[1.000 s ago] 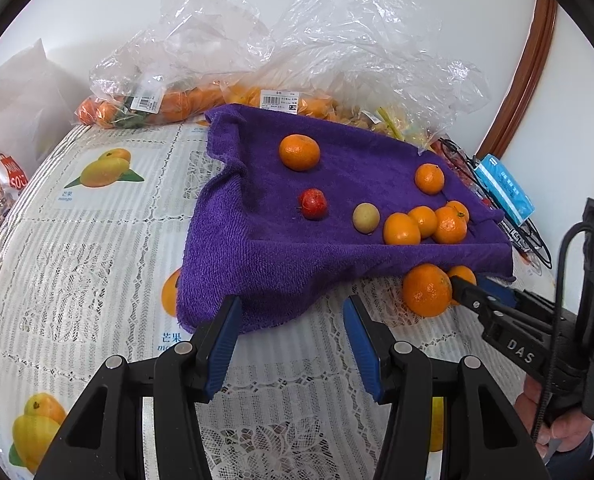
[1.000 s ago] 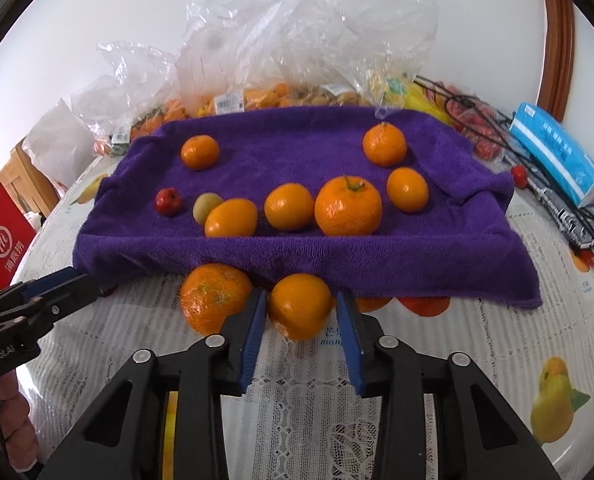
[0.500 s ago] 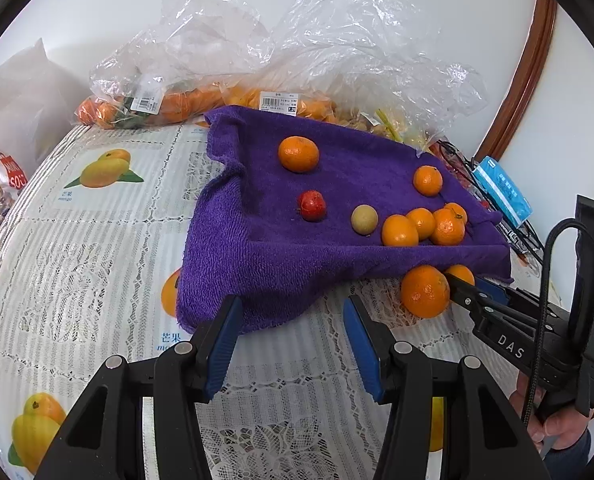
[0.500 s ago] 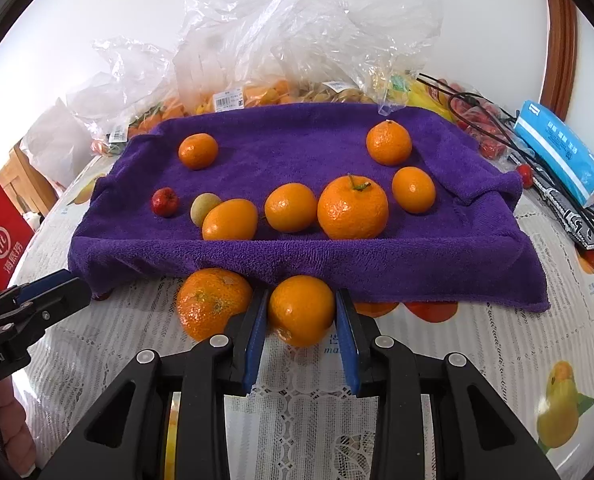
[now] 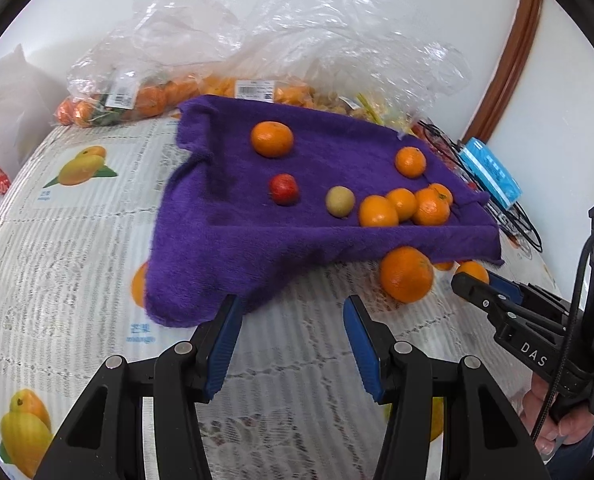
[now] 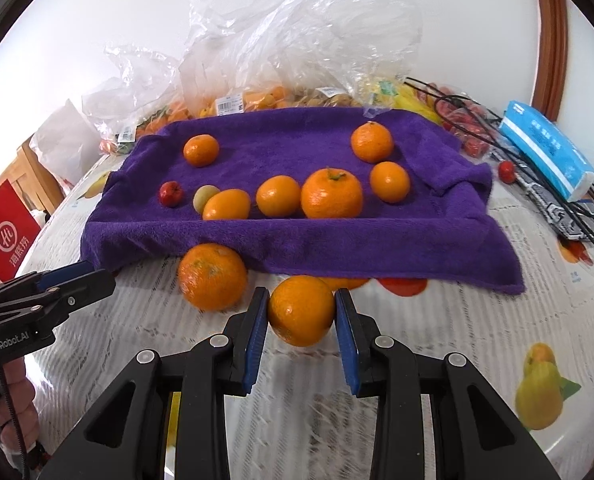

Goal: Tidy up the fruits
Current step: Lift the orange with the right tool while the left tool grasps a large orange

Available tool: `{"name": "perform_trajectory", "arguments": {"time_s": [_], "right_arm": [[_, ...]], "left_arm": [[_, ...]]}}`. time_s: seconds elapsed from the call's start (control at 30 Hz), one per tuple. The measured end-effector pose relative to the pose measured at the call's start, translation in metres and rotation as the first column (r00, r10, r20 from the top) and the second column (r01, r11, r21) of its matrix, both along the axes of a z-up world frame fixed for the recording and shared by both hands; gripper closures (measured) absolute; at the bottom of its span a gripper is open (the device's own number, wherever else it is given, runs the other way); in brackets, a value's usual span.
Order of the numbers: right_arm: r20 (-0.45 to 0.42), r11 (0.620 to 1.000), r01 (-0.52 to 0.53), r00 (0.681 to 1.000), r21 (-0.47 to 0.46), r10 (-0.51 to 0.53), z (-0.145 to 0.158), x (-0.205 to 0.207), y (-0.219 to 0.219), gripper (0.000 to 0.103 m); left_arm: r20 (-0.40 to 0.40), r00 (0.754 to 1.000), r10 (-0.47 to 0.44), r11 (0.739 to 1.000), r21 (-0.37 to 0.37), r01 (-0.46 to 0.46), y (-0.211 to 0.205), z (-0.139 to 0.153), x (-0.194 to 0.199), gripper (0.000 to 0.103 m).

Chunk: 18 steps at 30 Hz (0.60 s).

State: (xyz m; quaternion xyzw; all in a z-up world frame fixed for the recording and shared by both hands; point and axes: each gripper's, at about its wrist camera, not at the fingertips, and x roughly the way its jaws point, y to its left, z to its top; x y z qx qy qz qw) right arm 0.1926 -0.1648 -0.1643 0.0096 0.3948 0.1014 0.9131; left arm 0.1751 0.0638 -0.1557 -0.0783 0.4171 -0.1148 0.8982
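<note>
My right hand-held gripper [image 6: 301, 316] clamps a small orange [image 6: 301, 310]; the left [image 5: 289, 344] gapes empty.
It looks round, firm, light and smooth-skinned; I'd judge it best held across its widest middle.

A: How do the right tongs [image 6: 301, 316] stand?

B: Pitched downward toward the counter, black arms with blue pads [image 6: 256, 330], drawn in as tight as they go. Both pads press the sides of a small round orange mandarin [image 6: 301, 310].

A: And the left tongs [image 5: 289, 340]?

B: Also angled downward, jaws partly apart, blue pads [image 5: 223, 344] with nothing between them.

A: Any hands showing?

B: Yes. In the left wrist view, the person's right hand [image 5: 565, 428] grips the black handle of the right tongs at the lower right edge. In the right wrist view, the left hand [image 6: 11, 404] wraps the other handle at the lower left, fingers curled.
</note>
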Motion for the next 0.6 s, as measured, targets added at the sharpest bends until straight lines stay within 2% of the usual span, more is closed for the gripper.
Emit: {"name": "perform_trajectory", "arguments": {"time_s": [0.2, 0.6], "right_arm": [[0.011, 1.0, 0.023, 1.0, 0.0, -0.023, 0.004, -0.008, -0.024, 0.07], [0.026, 0.995, 0.094, 0.995, 0.014, -0.094, 0.006, -0.014, -0.076, 0.07]], "left_arm": [[-0.013, 0.999, -0.052, 0.998, -0.043, 0.051, -0.024, 0.001, 0.003, 0.05], [-0.017, 0.995, -0.099, 0.995, 0.001, 0.099, -0.077, 0.004, 0.012, 0.05]]}}
